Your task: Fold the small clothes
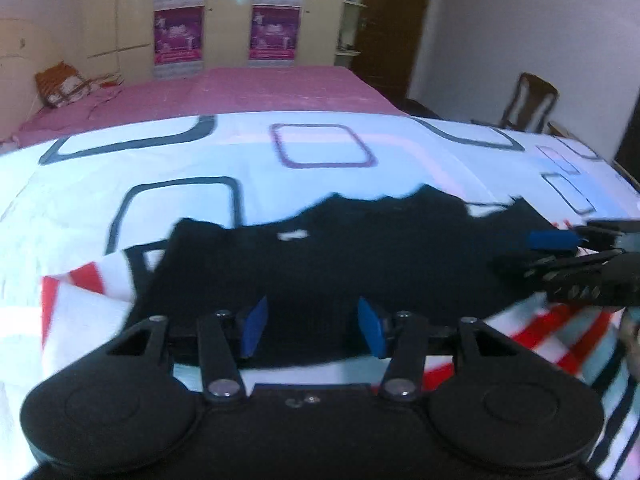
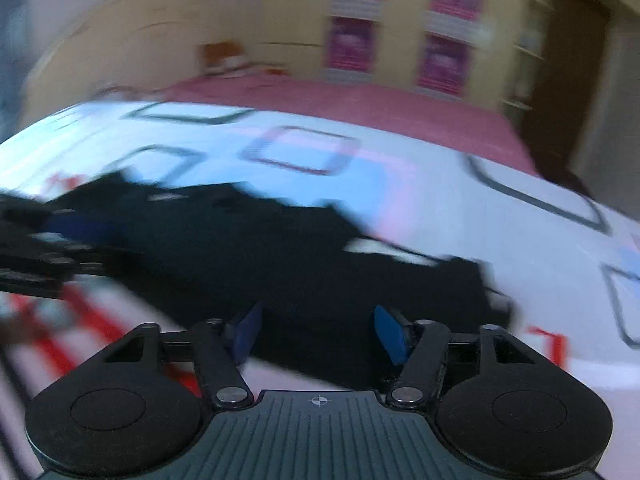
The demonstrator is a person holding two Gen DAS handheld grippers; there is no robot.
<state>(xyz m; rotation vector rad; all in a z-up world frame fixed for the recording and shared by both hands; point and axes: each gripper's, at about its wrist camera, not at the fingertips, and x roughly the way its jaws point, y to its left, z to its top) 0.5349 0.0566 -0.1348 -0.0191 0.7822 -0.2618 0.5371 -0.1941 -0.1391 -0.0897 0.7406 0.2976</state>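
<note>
Lying flat across a white sheet [image 1: 304, 184] printed with dark rounded rectangles, a black garment [image 1: 340, 260] is spread over the near part of the bed, and a small white label [image 1: 292, 235] is seen close to its far edge. A red-and-white striped cloth [image 1: 84, 300] is partly covered by the garment and shows at both of its ends. Behind the white sheet, a pink bedcover [image 1: 280, 88] is visible, and an orange patterned item [image 1: 60, 84] is seen at its far left corner. Purple posters [image 1: 178, 32] are fixed to the cream cabinet doors behind the bed, and a wooden chair [image 1: 532, 100] stands by the right wall.

The left gripper [image 1: 314, 328] is positioned over the near edge of the garment. Its blue pads [image 1: 254, 328] are held well apart, and nothing is clamped between them.

The right gripper [image 2: 320, 334] is likewise held over the near edge of the garment, with its blue pads spread wide and nothing caught between them. In the left wrist view it enters from the right edge, over the garment's right end. The right wrist view is heavily blurred, so fine detail of the cloth cannot be resolved there. Whether either gripper touches the fabric cannot be determined.
</note>
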